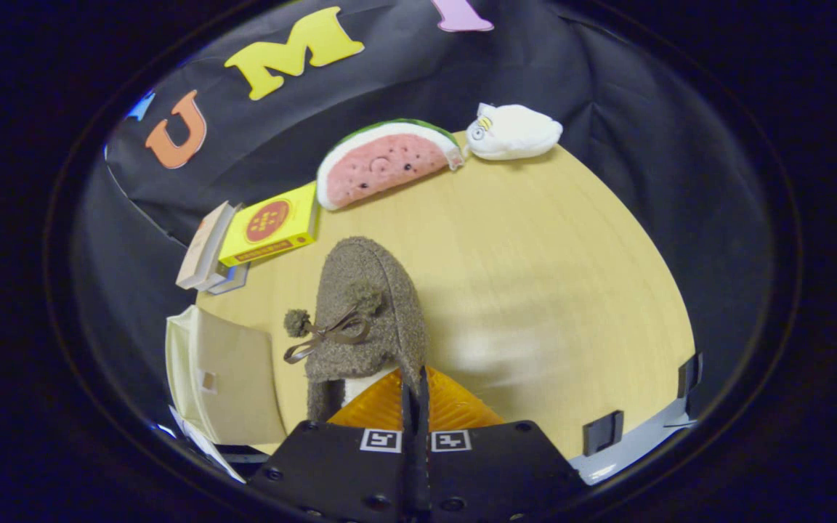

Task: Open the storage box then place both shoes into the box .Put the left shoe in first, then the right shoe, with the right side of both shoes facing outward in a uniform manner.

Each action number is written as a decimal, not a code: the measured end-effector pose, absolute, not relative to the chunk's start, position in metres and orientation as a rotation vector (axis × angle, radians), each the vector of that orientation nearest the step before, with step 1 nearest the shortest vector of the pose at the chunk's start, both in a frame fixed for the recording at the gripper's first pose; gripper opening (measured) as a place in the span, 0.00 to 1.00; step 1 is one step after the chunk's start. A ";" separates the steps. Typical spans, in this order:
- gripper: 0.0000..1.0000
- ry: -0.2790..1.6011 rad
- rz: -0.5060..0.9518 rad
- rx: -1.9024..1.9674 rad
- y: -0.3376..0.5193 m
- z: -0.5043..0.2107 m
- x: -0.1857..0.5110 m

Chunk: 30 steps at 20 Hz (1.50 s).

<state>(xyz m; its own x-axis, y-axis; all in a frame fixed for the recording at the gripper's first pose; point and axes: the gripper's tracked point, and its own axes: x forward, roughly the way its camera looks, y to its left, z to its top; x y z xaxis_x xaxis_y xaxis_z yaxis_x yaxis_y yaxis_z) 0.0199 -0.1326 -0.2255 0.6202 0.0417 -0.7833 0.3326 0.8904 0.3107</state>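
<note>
A brown fuzzy shoe point(368, 305) with a thin bow and small pom-poms hangs just ahead of my fingers, its toe pointing away over the round wooden table point(535, 290). My gripper point(415, 385) is shut on the shoe, with its fingers pressed together on the rim of the opening. Left of the shoe stands the cream storage box point(222, 378), showing a flat panel with a small square cutout. I cannot tell whether it is open.
Beyond the shoe lie a yellow carton point(269, 225) and a few stacked books point(204, 250). A watermelon-slice plush point(382, 163) and a white plush point(513, 132) sit at the table's far edge. Black clips point(602, 432) grip the near right rim.
</note>
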 end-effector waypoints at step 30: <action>0.00 0.879 -0.241 0.277 0.176 -0.209 0.058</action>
<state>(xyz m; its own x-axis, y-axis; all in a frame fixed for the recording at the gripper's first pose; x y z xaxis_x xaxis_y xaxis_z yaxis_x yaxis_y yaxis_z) 0.0583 0.1764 -0.2091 0.6152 -0.0928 -0.7829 0.3187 0.9376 0.1393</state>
